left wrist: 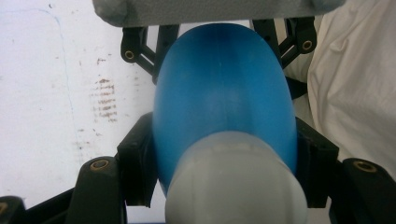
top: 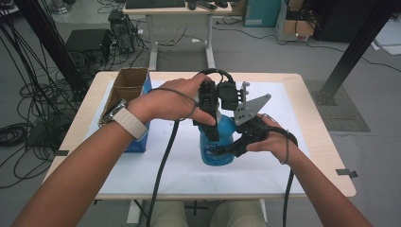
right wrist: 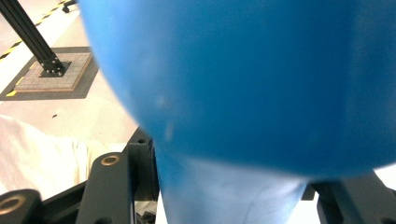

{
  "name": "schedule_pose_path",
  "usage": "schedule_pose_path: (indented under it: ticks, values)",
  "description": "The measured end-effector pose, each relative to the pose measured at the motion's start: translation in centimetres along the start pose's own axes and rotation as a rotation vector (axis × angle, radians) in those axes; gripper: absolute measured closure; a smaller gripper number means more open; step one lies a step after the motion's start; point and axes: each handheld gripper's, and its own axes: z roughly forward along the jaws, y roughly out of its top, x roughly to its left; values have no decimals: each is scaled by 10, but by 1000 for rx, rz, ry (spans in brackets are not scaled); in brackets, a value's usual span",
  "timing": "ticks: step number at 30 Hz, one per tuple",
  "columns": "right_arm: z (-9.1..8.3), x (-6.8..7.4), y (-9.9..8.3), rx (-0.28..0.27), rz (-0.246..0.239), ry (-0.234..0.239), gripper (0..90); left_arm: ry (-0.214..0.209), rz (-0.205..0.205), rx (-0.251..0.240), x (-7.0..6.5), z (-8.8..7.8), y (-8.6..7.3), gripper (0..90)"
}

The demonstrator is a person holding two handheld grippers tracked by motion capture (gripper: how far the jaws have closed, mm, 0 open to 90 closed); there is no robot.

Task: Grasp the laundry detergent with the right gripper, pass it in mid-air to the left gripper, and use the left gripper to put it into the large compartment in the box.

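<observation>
Two bare forearms reach in from the near edge of the counter [top: 326, 137], the left wrist wearing a watch [top: 126, 118] on a pale strap, as a person works a blue bottle [top: 217, 142] with a set of hand-held tongs in each hand. The bottle stands near the middle of the white sheet [top: 156, 170] that covers most of the counter, just right of a blue-sided cardboard box [top: 130, 90] with its top flaps open.

The left tongs [top: 211, 127] come down from above, the hand wrapped over the black body, and are clenched on the bottle; in the left gripper view the black jaws press against both flanks of the blue bottle [left wrist: 224, 102] just below its whitish cap [left wrist: 236, 182]. The right tongs [top: 222, 150] come in low from the right, a grey three-cornered plate [top: 250, 109] riding on top, and are likewise clenched on the bottle; in the right gripper view the jaws sit tight on either side of a narrower part of the blue body [right wrist: 233, 191], with the bulge of the bottle swelling above them.

Black cables [top: 163, 161] trail from both tools back over the near edge. Beyond the counter stand a desk with a keyboard [top: 156, 4], tangled cords on the grey floor [top: 28, 118] at left, and a black frame post [top: 364, 38] at right.
</observation>
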Motion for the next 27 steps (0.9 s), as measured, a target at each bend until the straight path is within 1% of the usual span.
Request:
schedule_pose_path:
  ticks: [27]
  values:
    - [1, -1, -1, 2, 2, 2, 431, -1, -1, 2, 1, 1, 0, 370]
